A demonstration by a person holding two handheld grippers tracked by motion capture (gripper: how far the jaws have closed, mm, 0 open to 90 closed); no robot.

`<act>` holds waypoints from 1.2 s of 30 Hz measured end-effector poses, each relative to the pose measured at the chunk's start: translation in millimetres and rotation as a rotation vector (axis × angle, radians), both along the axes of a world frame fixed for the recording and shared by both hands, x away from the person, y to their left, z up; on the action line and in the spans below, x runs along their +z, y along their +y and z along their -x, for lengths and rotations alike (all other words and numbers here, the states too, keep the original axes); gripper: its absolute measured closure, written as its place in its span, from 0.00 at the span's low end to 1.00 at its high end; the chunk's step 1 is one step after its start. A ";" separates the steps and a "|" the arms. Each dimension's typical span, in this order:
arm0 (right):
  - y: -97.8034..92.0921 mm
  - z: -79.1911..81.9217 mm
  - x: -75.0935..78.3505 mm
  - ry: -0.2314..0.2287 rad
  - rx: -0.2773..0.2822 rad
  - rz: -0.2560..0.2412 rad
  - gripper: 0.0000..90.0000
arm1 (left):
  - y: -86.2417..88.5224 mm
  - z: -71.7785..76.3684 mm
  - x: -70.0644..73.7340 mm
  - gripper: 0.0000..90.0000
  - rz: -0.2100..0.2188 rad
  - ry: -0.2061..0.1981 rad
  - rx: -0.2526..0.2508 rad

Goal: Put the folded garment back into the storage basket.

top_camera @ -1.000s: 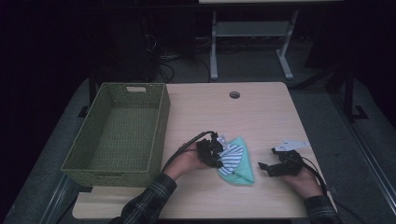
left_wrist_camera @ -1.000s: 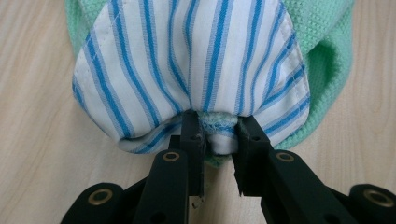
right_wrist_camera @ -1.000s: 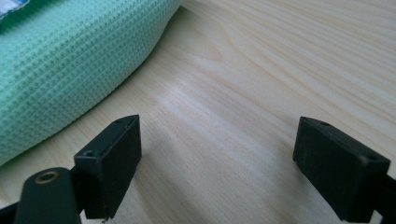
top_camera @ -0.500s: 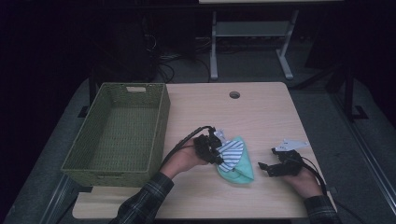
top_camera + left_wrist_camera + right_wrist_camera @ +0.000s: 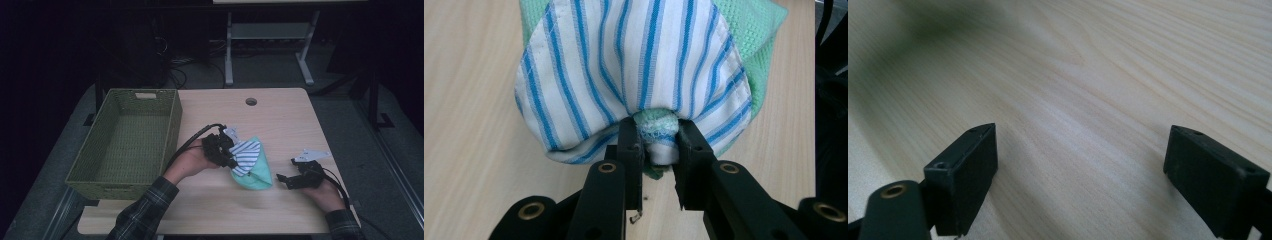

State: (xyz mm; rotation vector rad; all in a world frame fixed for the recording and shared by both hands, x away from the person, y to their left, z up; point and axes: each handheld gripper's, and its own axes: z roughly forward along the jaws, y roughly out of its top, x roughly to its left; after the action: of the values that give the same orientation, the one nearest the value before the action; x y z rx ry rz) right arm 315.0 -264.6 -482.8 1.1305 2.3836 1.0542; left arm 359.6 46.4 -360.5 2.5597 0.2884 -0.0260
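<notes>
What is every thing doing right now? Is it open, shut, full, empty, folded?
Left gripper: shut on the cloths, pinching both at a bunched edge.
Striped cloth: bunched, lying on top of the green one.
Green cloth: crumpled, under the striped one, on the table.
Right gripper: open, holding nothing, low over the table.
Basket: upright, empty.

Left tool gripping striped cloth

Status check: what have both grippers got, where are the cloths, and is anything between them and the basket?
Left gripper shut on striped cloth and green cloth. Right gripper open, empty, over table. Basket left, nothing between.
</notes>
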 end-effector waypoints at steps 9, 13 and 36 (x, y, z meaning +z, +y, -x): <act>0.3 -1.8 -0.1 0.018 -0.021 0.016 0.06 | 15.2 -3.4 19.0 0.84 0.018 -0.007 0.031; 0.7 -3.1 -0.7 0.023 -0.032 0.024 0.02 | 26.9 -4.6 28.6 0.84 0.018 -0.012 0.054; 0.8 -3.0 -0.6 0.024 -0.028 0.025 0.02 | 93.7 -11.6 70.8 0.84 0.022 -0.060 0.189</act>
State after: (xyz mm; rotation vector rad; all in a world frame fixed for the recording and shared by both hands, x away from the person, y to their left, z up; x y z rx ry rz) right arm 317.9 -263.8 -483.4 1.1709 2.3851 1.0046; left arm 371.2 140.0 -289.6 2.4961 0.5023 0.1177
